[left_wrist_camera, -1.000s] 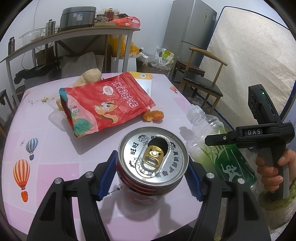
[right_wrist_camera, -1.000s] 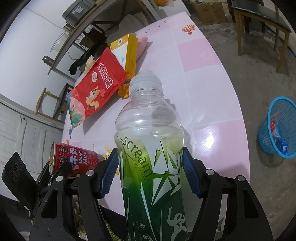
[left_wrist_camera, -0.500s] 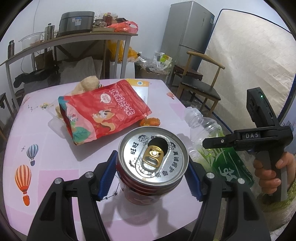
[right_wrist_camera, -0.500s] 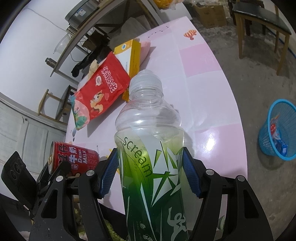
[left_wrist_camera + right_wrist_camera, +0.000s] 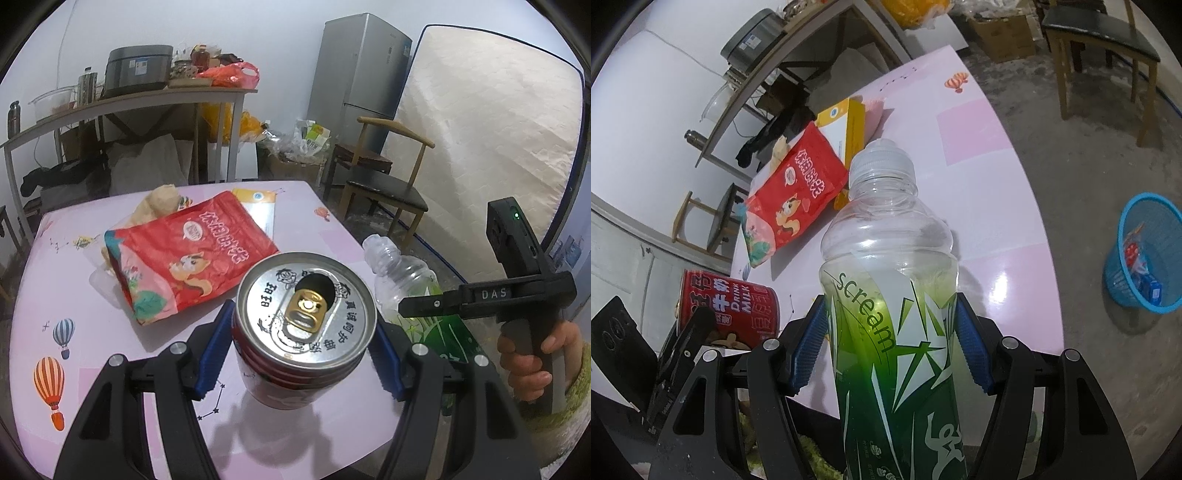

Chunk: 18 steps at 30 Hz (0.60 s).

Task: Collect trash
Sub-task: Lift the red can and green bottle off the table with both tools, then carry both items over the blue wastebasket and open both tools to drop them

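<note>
With the left gripper (image 5: 304, 350) clamping the opened red drink can (image 5: 304, 325) and the right gripper (image 5: 890, 350) grasping the green-labelled clear plastic bottle (image 5: 890, 295), the carry step seems in hand. Next, both likely go to the blue mesh basket (image 5: 1123, 291) at the frame's right edge.

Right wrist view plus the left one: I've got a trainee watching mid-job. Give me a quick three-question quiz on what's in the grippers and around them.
1. True or false: the left gripper is shut on the can.
2. What does the right gripper hold: A) snack bag, B) bottle, C) yellow box?
3. Where is the blue basket: on the table or on the floor?

Key: 1 true. 2 B. 3 on the floor, with some trash already inside.
</note>
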Motion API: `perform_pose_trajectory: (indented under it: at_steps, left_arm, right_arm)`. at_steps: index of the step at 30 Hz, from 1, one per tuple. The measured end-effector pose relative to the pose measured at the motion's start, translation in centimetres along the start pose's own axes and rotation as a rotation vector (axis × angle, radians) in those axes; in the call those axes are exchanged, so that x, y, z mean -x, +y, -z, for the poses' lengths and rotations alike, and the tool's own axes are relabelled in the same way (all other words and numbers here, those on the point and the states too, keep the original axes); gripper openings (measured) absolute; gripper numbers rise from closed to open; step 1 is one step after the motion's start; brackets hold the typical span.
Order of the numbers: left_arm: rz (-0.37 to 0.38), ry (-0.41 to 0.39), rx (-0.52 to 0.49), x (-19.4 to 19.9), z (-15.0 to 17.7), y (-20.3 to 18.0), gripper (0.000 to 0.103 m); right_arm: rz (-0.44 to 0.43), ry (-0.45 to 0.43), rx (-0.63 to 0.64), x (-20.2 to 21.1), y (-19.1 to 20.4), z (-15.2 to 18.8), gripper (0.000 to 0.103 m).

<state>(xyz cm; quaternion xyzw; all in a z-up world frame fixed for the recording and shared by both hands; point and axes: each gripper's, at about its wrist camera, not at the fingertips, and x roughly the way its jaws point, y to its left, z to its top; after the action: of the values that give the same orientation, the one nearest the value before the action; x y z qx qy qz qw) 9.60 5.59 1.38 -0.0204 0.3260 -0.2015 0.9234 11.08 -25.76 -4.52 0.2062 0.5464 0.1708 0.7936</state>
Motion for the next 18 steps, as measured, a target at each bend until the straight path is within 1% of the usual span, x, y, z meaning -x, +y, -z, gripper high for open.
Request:
perform_pose_trajectory:
  at_steps: [12,18]
  left_arm:
    - [0.02,-0.016,-0.021,0.0,-0.9,-1.7,0.066]
    - [0.042,-0.016,-0.041,-0.4,-1.5,-2.8,0.066]
  right_arm:
    - [-0.021,-0.038,-0.031,1.6,-1.3,0.5,0.063]
    - [-0.034,-0.067,-0.056,2.6,-2.4,0.7,0.063]
